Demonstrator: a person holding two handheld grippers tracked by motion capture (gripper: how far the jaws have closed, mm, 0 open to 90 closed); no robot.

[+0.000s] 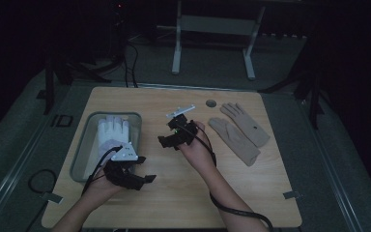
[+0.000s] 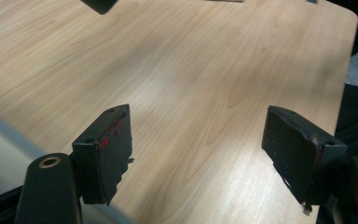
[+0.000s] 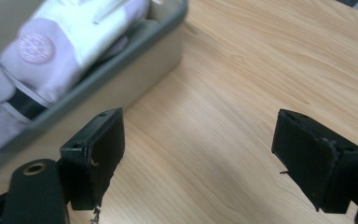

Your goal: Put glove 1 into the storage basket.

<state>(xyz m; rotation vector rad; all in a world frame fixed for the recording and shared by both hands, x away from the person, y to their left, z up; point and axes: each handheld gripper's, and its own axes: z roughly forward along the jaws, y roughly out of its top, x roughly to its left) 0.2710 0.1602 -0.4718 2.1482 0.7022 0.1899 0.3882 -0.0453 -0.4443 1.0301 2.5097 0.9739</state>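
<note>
A pair of white gloves (image 1: 112,135) lies in a grey tray (image 1: 84,145) on the left of the wooden table. Two beige gloves (image 1: 239,131) lie flat on the right side. My left gripper (image 1: 145,170) hovers just off the tray's near right corner, jaws pointing right, open over bare wood (image 2: 198,114). My right gripper (image 1: 165,133) is near the table's middle and points left toward the tray. It is open with nothing between its jaws (image 3: 200,114). In the right gripper view a white glove (image 3: 70,42) and the tray wall (image 3: 121,84) show at upper left.
A small round grommet (image 1: 211,103) sits near the table's far edge. Cables trail from both grippers toward the front edge. A blurred strip of the tray's rim (image 2: 2,130) runs past the left jaw in the left gripper view. White frame legs (image 1: 176,43) stand beyond the table.
</note>
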